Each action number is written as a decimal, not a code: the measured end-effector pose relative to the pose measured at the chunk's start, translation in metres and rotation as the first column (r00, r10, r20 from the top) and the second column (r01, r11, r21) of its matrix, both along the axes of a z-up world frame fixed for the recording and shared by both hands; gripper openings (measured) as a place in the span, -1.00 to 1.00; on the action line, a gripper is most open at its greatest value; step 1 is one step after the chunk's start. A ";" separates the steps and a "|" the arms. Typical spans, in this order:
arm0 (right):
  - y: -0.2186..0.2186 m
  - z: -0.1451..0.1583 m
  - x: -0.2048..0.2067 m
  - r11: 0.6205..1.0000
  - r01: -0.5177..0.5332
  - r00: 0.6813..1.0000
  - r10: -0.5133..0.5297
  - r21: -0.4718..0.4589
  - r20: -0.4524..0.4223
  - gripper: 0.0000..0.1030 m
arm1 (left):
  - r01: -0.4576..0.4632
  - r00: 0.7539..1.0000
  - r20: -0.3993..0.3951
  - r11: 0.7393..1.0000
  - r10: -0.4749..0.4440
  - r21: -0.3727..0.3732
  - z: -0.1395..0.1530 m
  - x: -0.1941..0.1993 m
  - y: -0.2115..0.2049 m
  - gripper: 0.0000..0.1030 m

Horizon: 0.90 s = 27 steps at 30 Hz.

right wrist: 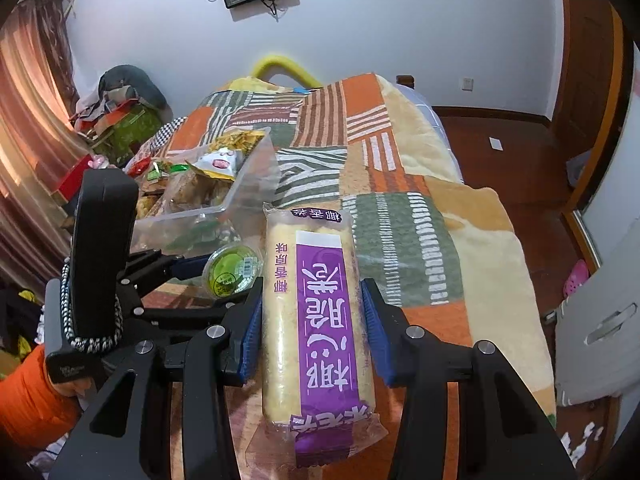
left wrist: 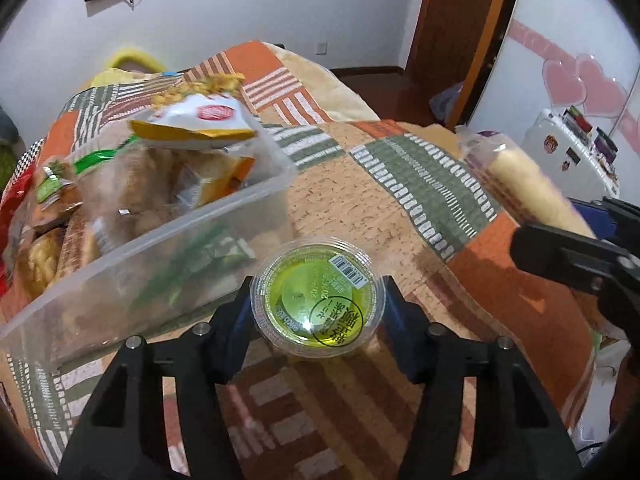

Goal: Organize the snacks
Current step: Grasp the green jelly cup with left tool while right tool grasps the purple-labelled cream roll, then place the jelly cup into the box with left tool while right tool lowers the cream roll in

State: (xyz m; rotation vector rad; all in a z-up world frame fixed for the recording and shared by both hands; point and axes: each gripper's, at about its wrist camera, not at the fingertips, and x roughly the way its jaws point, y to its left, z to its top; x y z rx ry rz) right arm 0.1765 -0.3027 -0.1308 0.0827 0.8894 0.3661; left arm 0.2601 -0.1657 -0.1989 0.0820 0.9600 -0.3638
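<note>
- While both grippers hang over the patchwork blanket (left wrist: pixel 400 184), each has a snack between its jaws: the left gripper (left wrist: pixel 318 304) is closed on a jelly cup (left wrist: pixel 318 300), blue pads against its clear rim on either side; the right gripper (right wrist: pixel 312 332) clamps a long rice-cracker pack (right wrist: pixel 320 328) at mid-length.
- Risk, cup: the pads bear on the thin lip and wall of a round, slick plastic tub. Judged likely to pop out or rotate if the squeeze is uneven, or the wall could buckle under too much force.
- Risk, pack: held across the middle only, both ends overhang. The contents look brittle, so a hard pinch may crush them; a loose one lets the glossy wrapper slide.
- Risk, bin: the clear plastic bin (left wrist: pixel 168 240) at left is already heaped with bagged snacks (left wrist: pixel 192 128), some poking above the rim. A drop onto the pile could roll off onto the bed.
- Risk, crowding: in the right wrist view the two grippers sit close together; a shared approach to the bin could make them collide.
- Cup look: small, transparent, green jelly, film lid with black printed circle and barcode sticker. Just beside the bin's near wall, low over the blanket; whether it touches the fabric I cannot tell.
- Pack look: pale yellow roll in clear wrap, purple label band, large white characters.
</note>
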 end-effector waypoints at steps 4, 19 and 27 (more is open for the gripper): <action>0.010 0.006 0.000 1.000 -0.014 1.000 0.014 -0.008 0.023 -0.18 | -0.030 0.999 0.032 0.999 0.031 -0.042 0.021 -0.013 0.023 0.14; 0.079 0.027 0.027 0.995 -0.103 0.988 0.101 0.016 0.118 -0.18 | -0.199 0.962 0.169 0.973 0.216 -0.112 0.094 -0.019 0.131 0.14; 0.122 0.024 0.061 0.990 -0.144 0.982 0.142 0.008 0.126 -0.18 | -0.261 0.951 0.137 0.957 0.278 -0.129 0.086 0.013 0.158 0.14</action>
